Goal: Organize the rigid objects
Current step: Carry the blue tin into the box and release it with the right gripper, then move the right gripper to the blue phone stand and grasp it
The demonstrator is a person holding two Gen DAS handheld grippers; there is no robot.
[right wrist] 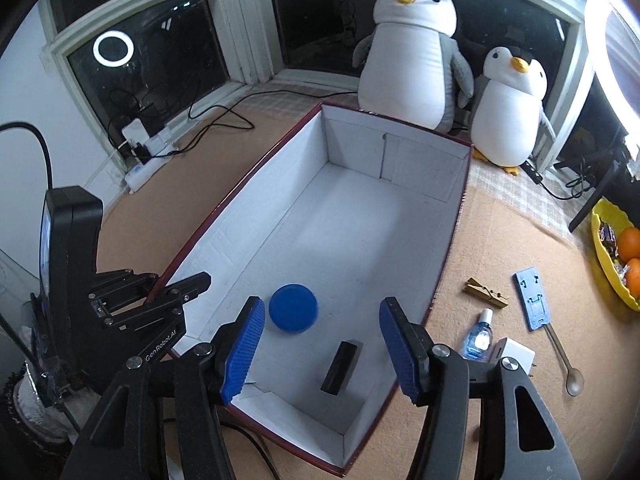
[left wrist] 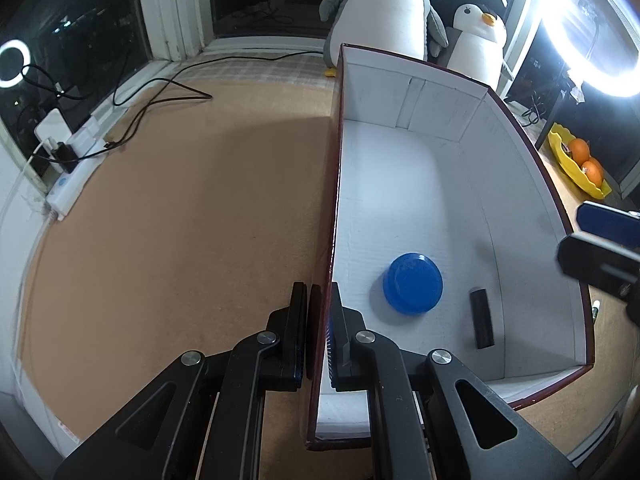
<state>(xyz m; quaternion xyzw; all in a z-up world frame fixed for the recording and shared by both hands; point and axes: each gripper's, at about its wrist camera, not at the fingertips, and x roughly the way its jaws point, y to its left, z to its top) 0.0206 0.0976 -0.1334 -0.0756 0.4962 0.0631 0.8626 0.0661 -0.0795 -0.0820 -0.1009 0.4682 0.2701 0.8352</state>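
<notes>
Rigid objects are partly sorted, I judge: blue lid (right wrist: 294, 308) and black block (right wrist: 341, 367) lie inside the box (right wrist: 448, 256), while clothespin (right wrist: 486, 292), bottle (right wrist: 478, 338) and spoon (right wrist: 568, 368) wait outside; left gripper (left wrist: 320, 304) clamps the box wall, right gripper (right wrist: 322, 344) hangs apart, empty.

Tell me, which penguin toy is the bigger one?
The bigger penguin is the one on the left in the right wrist view, behind the far wall of the box. The small penguin beside it, to its right, only reaches about its shoulder.
</notes>
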